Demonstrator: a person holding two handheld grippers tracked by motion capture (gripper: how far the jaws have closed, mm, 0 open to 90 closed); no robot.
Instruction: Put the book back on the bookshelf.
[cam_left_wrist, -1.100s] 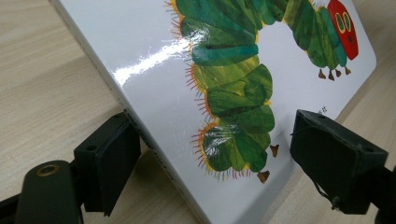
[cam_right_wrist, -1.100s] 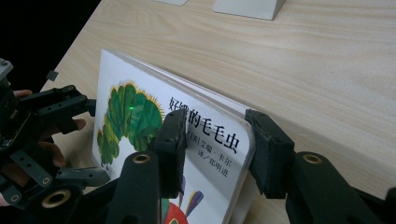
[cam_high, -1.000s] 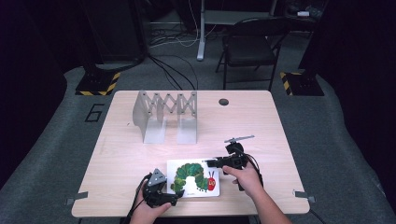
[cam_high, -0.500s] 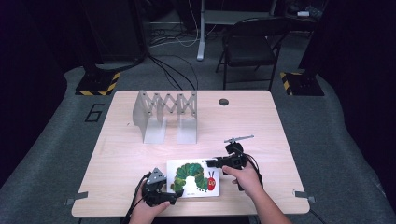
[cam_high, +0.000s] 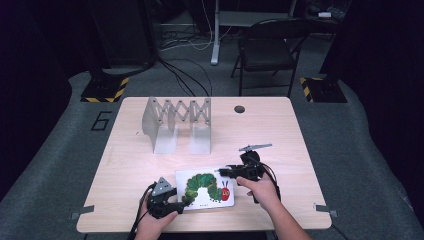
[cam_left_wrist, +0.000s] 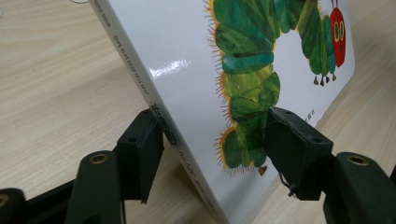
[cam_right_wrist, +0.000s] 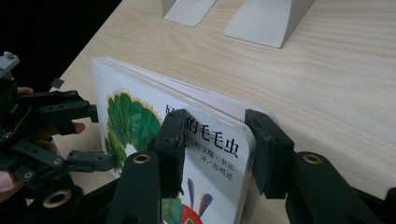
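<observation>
Bare tabletop (cam_high: 280, 135) lies open right of the grey folding rack (cam_high: 177, 122) and behind the book (cam_high: 205, 189); the rack blocks the far left; a small dark disc (cam_high: 239, 109) sits near the far edge.

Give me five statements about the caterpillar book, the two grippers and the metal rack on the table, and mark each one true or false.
1. The right gripper is clamped on a corner of the book. True.
2. The book stands upright in the metal rack. False: it is at the near edge of the table, apart from the rack and between the grippers.
3. The left gripper has the book's edge between its jaws, which have just been closing. True.
4. The cover shows a blue fish. False: it shows a green caterpillar with a red head.
5. The rack holds several books. False: its slots show none.
</observation>
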